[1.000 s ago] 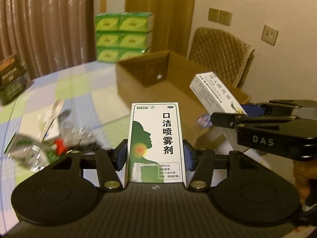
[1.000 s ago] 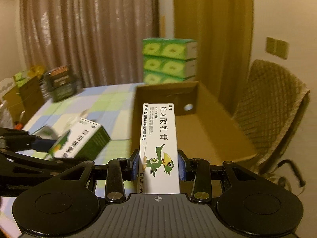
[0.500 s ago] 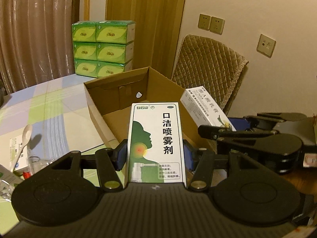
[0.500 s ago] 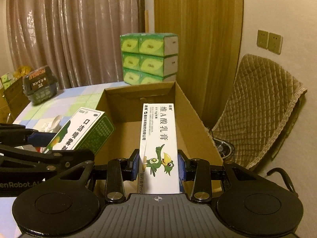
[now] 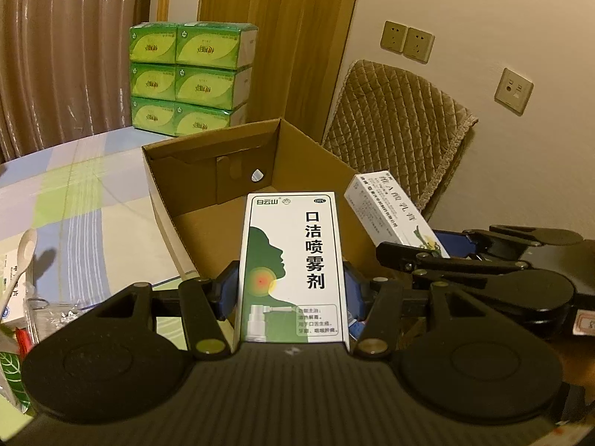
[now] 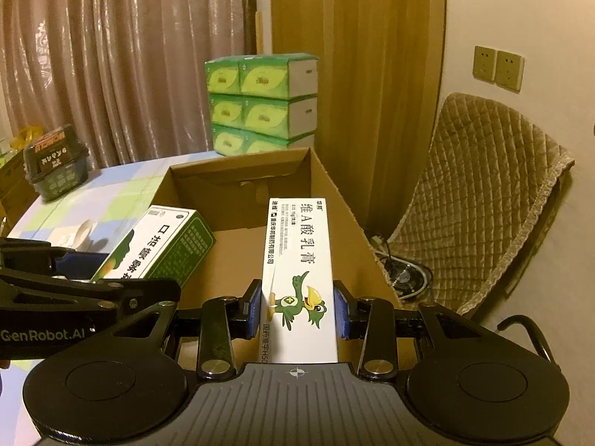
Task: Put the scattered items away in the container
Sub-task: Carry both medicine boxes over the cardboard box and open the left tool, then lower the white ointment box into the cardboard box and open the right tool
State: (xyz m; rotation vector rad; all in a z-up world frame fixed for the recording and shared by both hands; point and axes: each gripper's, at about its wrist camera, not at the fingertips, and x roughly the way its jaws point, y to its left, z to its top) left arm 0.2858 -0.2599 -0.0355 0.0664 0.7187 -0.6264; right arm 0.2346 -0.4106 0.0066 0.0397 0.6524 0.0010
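My left gripper (image 5: 290, 290) is shut on a green and white throat spray box (image 5: 292, 260) and holds it over the near end of the open cardboard box (image 5: 208, 160). My right gripper (image 6: 297, 312) is shut on a long white ointment box with a green bird (image 6: 297, 260), also above the cardboard box (image 6: 349, 223). Each gripper shows in the other's view: the right one with its ointment box (image 5: 390, 208) to the right, the left one with its spray box (image 6: 156, 241) to the left. The cardboard box floor looks bare.
Loose items lie on the checked tablecloth (image 5: 74, 193) at left: a white spoon (image 5: 22, 252), packets and a small carton. Stacked green tissue packs (image 5: 189, 78) stand behind the box. A dark basket (image 6: 55, 163) sits far left. A quilted chair (image 6: 483, 193) stands right.
Both grippers, each holding its box, have moved from beside the scattered items to over the cardboard box, which now fills the middle of both views.
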